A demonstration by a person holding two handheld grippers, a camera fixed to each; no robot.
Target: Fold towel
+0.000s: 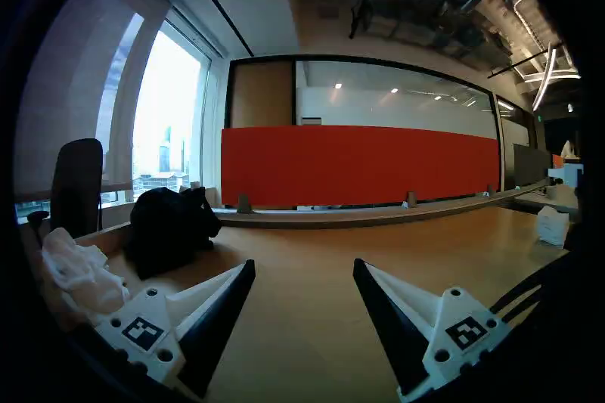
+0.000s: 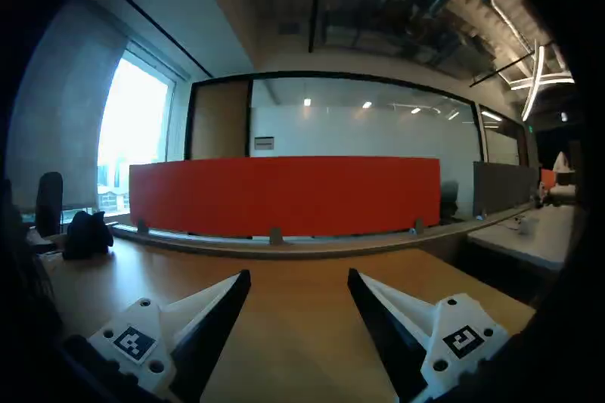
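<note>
left gripper (image 1: 302, 262) jaws spread wide and empty over wooden desk (image 1: 318, 320), crumpled white towel (image 1: 79, 278) just beside black bag (image 1: 170, 229), right gripper (image 2: 299, 271) spread wide too

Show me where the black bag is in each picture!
Left gripper view: the black bag sits on the wooden desk, at the left of the picture, big and close.
Right gripper view: the black bag is small and far off, near the left edge.
Shared landmark: the red divider panel behind the desk; the bag lies off its left end.
</note>
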